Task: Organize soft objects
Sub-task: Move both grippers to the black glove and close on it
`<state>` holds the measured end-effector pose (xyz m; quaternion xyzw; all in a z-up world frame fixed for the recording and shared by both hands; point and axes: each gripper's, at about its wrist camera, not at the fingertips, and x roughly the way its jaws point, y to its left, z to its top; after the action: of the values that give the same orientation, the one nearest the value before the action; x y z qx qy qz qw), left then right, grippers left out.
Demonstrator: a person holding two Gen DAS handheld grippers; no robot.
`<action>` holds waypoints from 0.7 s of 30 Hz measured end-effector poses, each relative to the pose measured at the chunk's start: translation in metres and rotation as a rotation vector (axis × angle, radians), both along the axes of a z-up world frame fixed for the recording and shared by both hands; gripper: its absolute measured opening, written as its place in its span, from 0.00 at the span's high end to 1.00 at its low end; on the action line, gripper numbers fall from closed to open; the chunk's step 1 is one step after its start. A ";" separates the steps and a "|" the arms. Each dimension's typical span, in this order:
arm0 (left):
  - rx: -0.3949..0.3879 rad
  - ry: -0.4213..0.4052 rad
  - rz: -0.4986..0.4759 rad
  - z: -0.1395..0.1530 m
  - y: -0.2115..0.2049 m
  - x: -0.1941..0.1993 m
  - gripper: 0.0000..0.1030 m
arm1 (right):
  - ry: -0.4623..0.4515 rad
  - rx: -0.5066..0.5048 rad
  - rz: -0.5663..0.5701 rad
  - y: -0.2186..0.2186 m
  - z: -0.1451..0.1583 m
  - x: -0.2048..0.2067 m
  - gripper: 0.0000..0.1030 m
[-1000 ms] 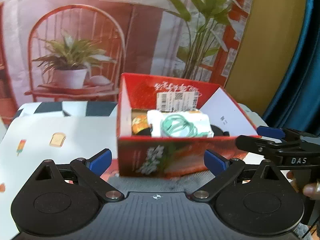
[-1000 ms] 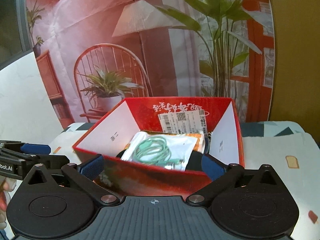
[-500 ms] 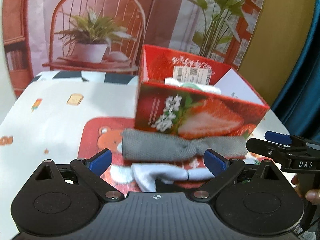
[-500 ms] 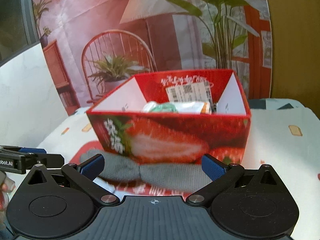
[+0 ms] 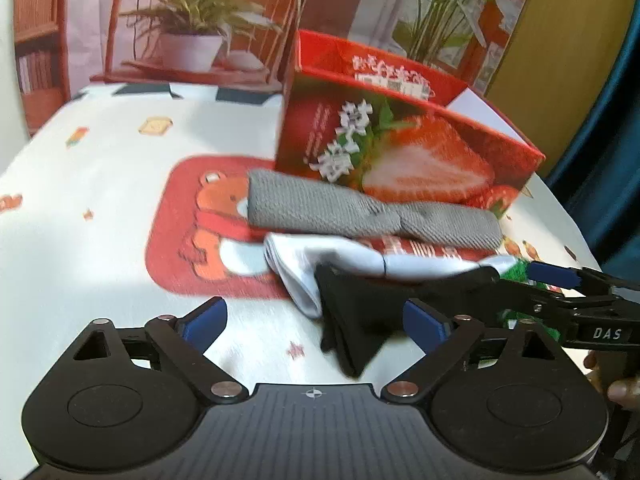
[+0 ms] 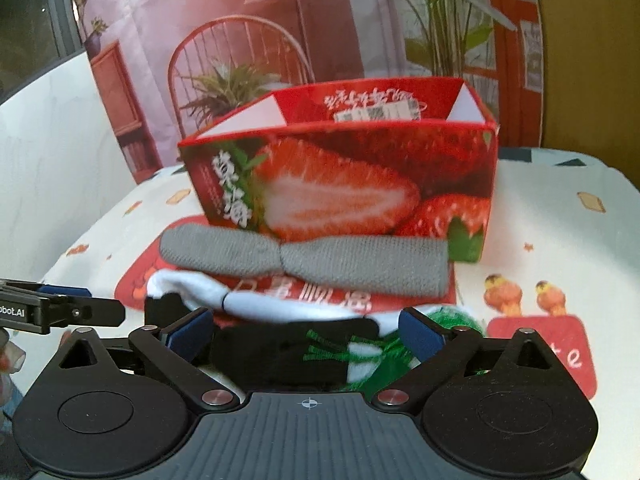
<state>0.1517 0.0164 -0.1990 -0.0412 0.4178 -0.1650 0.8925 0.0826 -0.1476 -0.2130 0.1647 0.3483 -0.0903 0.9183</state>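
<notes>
The black sock (image 6: 280,356) lies crosswise just ahead of my right gripper (image 6: 306,330), nearer than my left gripper (image 5: 316,320); both gape empty.

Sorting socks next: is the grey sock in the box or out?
Out: the grey sock lies flat on the table before the strawberry box.
</notes>
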 end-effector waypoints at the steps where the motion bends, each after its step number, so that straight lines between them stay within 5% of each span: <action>1: -0.004 0.008 -0.004 -0.003 -0.001 -0.001 0.13 | 0.005 -0.004 0.012 0.003 -0.002 -0.001 0.07; 10: -0.027 0.048 -0.071 -0.025 -0.019 0.006 0.31 | -0.004 -0.069 0.057 0.018 -0.004 -0.008 0.25; 15: -0.033 0.071 -0.060 -0.037 -0.023 0.014 0.55 | -0.011 -0.055 0.059 0.016 -0.003 -0.010 0.26; 16: -0.034 0.072 -0.064 -0.037 -0.023 0.015 0.75 | -0.007 -0.057 0.063 0.017 -0.003 -0.008 0.26; 17: -0.029 0.075 -0.063 -0.038 -0.024 0.015 0.83 | -0.005 -0.058 0.065 0.017 -0.004 -0.007 0.26; 21: -0.053 0.070 -0.046 -0.039 -0.016 0.015 0.89 | 0.001 -0.055 0.073 0.019 -0.006 -0.001 0.27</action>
<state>0.1669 0.0001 -0.2378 -0.0613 0.4451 -0.1948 0.8719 0.0814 -0.1288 -0.2187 0.1269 0.3519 -0.0665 0.9250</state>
